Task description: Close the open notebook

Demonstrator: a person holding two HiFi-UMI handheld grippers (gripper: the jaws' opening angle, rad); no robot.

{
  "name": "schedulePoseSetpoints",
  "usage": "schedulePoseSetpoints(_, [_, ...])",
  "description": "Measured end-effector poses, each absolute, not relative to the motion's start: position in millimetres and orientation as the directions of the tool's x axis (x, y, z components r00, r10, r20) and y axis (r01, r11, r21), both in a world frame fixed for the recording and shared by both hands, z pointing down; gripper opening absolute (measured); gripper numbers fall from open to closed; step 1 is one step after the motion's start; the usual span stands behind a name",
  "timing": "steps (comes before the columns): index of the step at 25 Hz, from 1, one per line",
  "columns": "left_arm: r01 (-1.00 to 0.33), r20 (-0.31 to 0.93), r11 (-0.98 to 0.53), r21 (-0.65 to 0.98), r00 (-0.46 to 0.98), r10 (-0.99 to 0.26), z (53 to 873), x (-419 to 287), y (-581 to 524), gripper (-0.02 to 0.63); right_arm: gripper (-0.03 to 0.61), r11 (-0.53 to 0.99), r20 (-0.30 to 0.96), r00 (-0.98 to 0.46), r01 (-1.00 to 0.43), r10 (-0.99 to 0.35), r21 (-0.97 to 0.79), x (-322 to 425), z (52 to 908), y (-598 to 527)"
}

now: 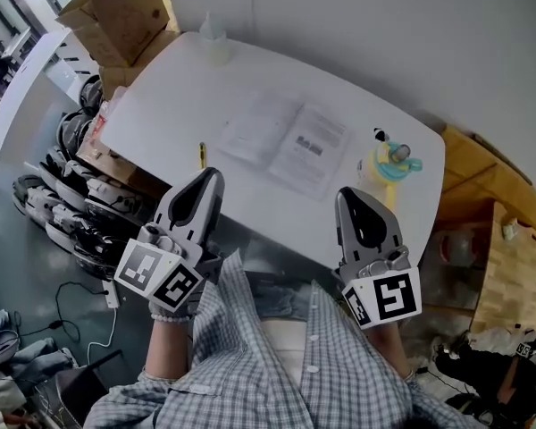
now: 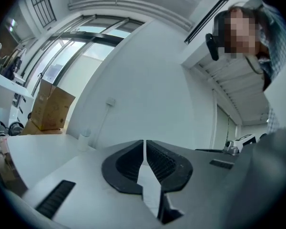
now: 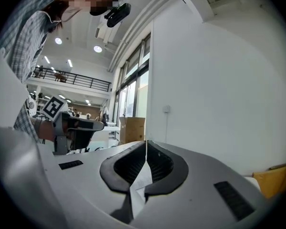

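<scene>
Far left, past the corner of the white surface (image 1: 161, 96), cardboard boxes (image 1: 116, 12) were stacked. Below them, on the floor, a row of dark rounded gear (image 1: 71, 204) was lined up beside the surface. A small translucent bottle (image 1: 216, 36) was stood upright at the far edge. A short yellow-and-black pen (image 1: 202, 155) was laid near the front edge, just left of the notebook and not touching it.

The left tongs (image 1: 212, 177) were held level at the front edge, with the tip just right of the pen, near the notebook's near corner but apart from it. In the left gripper view the left tongs (image 2: 144, 149) were seen clenched, jaws pressed together with nothing gripped.

The notebook (image 1: 286, 141) was laid flat and open mid-surface, both pages exposed, slanted to the front edge. Print was seen on the right page but was too small to read. The notebook was touched by neither tool.

The right tongs (image 1: 347, 195) were held level at the front edge, just off the notebook's right-hand near corner and clear of it. In the right gripper view the right tongs (image 3: 146, 149) were likewise seen clenched on nothing, tips together.

A yellow and teal object (image 1: 389, 161) was stood near the surface's right end, just beyond the right tongs. What it was could not be told. Wooden crates (image 1: 509, 266) were seen on the floor to the right. A checked shirt (image 1: 277, 365) was visible at the bottom, between the two tools.
</scene>
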State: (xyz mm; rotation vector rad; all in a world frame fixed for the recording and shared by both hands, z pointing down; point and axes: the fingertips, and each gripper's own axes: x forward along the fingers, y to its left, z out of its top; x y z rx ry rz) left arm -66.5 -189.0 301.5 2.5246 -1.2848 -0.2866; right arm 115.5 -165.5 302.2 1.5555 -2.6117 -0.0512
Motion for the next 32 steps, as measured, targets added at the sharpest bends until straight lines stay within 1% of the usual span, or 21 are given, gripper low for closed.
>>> schedulePoseSetpoints(5, [-0.722,-0.023,-0.565,0.399,0.608,-0.794,313.0,-63.5,-205.2,0.009,0.023,0.447,0.074,-0.442,-0.891,-0.894,0.074,124.4,303.1,-171.1])
schedulePoseSetpoints(8, [-0.677,-0.032,-0.568,0.469,0.629,-0.776,319.1,-58.0,-216.6,0.008,0.023,0.443,0.081,-0.437,-0.892,-0.896,0.083,128.5,303.3,-178.3])
schedulePoseSetpoints(13, [-0.64,-0.013,-0.577,0.507,0.664,-0.748,337.4,-50.2,-235.9,0.009,0.023,0.432,0.091,-0.426,-0.899,-0.9,0.067,133.0,304.8,-191.5])
schedulePoseSetpoints(17, [-0.611,0.016,-0.554,0.566,0.68,-0.733,360.2,-46.4,-249.1,0.011,0.023,0.441,0.102,-0.433,-0.895,-0.896,0.066,133.9,306.2,-202.5])
schedulePoseSetpoints(23, [-0.549,0.094,-0.479,0.685,0.718,-0.689,405.5,-44.7,-261.6,0.081,0.023,0.46,0.136,-0.45,-0.886,-0.883,0.058,135.1,316.2,-214.2])
schedulePoseSetpoints(27, [-0.46,0.084,-0.427,0.779,0.751,-0.655,427.3,-41.3,-268.8,0.156,0.023,0.458,0.156,-0.447,-0.888,-0.881,0.044,137.2,323.5,-221.0])
schedulePoseSetpoints(32, [-0.376,0.086,-0.312,0.872,0.746,-0.661,458.9,-43.8,-283.1,0.207,0.023,0.456,0.186,-0.444,-0.89,-0.876,0.024,140.2,334.7,-231.2])
